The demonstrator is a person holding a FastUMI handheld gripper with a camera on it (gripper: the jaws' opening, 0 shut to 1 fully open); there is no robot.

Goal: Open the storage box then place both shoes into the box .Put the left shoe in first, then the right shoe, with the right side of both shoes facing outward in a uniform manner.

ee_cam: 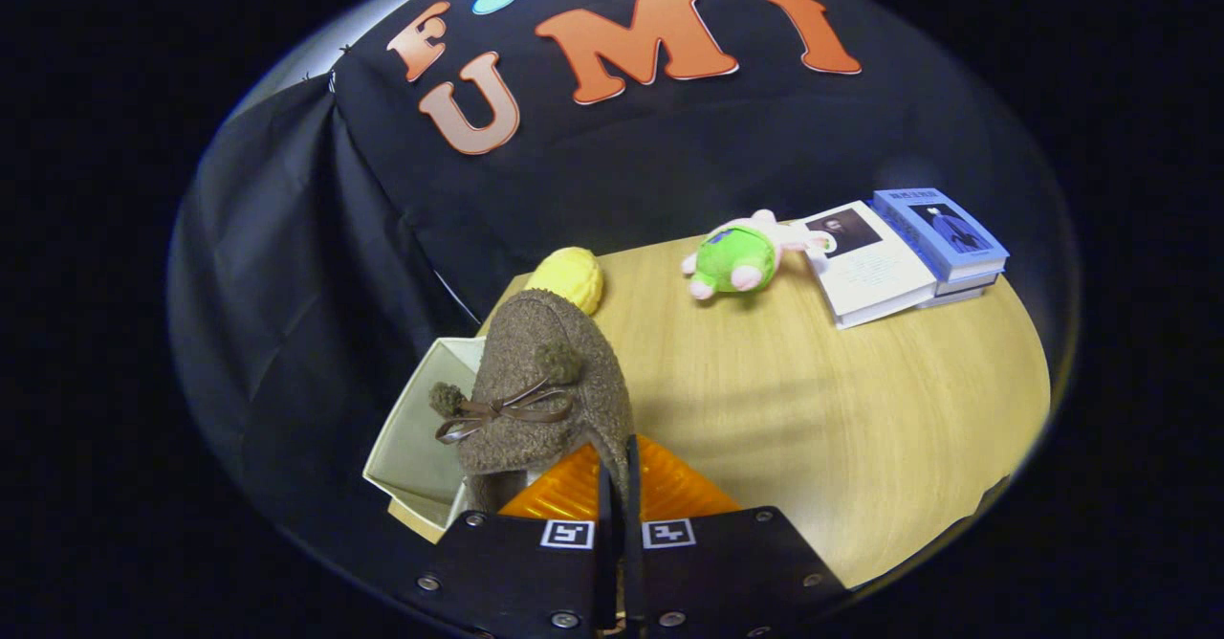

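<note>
Gripper [617,486] is pinching the rim of a brown fuzzy shoe [545,390], fingers nearly together on the edge of its opening, holding it up off the surface [813,409]. Shoe is hanging at about 11 o'clock from the fingers, bow and pompoms facing the camera. Storage box [411,438] is sitting just beyond and under the shoe at 10 o'clock, white inner walls showing, so it reads as already open; an orange ribbed panel [669,491], probably its lid, is lying right ahead of the fingers. Cannot tell if this is the left or right shoe.

Judging step: carrying a shoe to the box. Next move calls for lowering it into the box with its right side facing out, then letting go.

Room: box is sitting at the surface's near-left corner, with the black cloth close behind it, so little slack at 9–10 o'clock. Open surface at 1–3 o'clock. Yellow plush [569,278] at 12, green plush toy [741,256] and books [908,252] at 1–2, well apart.
</note>
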